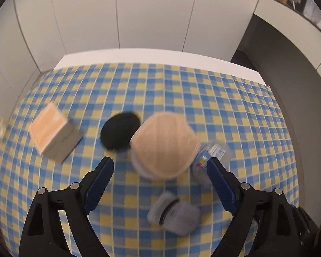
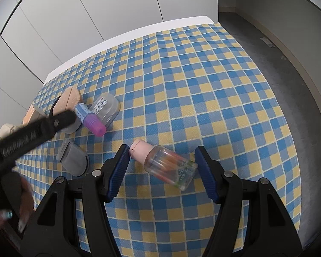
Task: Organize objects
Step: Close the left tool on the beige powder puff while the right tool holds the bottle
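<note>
White cabinet panels stand behind a counter (image 2: pixel 126 37) covered by a blue-and-yellow checked cloth (image 2: pixel 203 85).

In the left wrist view, blurred, the left tool (image 1: pixel 160 163) hangs over the cloth with its fingers apart, clamping nothing. A peach ribbed round container (image 1: pixel 164 143) sits just past the fingertips, between them. A black round disc (image 1: pixel 120 130) touches it at 10 o'clock, and a peach-topped box (image 1: pixel 53 131) lies well apart at 9 o'clock. A clear labelled container (image 1: pixel 214 152) shows beside the right finger. A grey capped piece (image 1: pixel 175 213) lies on the cloth between the fingers.

In the right wrist view, the right tool (image 2: pixel 163 151) is also apart. A clear bottle with a pink cap (image 2: pixel 164 163) lies on its side between the fingers; whether the cap touches the left pad I cannot tell. At 10 o'clock lies a purple-capped tube (image 2: pixel 91 120).
</note>
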A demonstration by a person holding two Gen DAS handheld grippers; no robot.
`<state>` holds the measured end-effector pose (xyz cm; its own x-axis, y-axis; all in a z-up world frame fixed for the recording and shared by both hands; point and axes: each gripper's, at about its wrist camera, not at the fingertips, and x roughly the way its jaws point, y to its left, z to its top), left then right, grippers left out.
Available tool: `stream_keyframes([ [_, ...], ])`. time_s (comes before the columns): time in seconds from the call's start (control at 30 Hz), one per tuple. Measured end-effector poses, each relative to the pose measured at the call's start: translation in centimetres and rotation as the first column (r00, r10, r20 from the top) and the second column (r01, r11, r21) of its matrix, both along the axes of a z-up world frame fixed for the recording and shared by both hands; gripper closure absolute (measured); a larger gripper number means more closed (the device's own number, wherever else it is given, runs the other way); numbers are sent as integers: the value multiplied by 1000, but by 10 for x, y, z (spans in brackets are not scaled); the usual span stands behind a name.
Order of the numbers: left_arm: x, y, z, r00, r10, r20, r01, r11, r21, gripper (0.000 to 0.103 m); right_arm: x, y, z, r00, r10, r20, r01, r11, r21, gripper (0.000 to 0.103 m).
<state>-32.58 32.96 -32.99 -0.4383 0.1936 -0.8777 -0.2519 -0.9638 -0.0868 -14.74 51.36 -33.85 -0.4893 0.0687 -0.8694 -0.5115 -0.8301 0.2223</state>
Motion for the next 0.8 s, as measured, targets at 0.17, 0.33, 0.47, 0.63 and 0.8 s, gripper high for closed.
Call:
stream_keyframes([
  [0.17,-14,18,1,1000,-18,11,18,1000,-1,14,-1,2,0,1000,3,-1,-3,1000,1,37],
  [0.33,-27,11,-6,997,30,76,-35,998,57,11,-1,4,0,1000,8,1,-8,1000,3,37],
  [0.47,-34,-7,-9,992,64,109,-74,994,86,12,0,5,-1,1000,8,-3,-8,1000,-3,37],
  [0.63,-34,-22,-6,990,82,117,-92,992,85,12,5,6,-4,1000,8,-2,-8,1000,-3,37],
  [0.8,-32,-11,-16,991,49,123,-52,998,25,12,5,1,-1,1000,6,-2,-6,1000,-5,37],
])
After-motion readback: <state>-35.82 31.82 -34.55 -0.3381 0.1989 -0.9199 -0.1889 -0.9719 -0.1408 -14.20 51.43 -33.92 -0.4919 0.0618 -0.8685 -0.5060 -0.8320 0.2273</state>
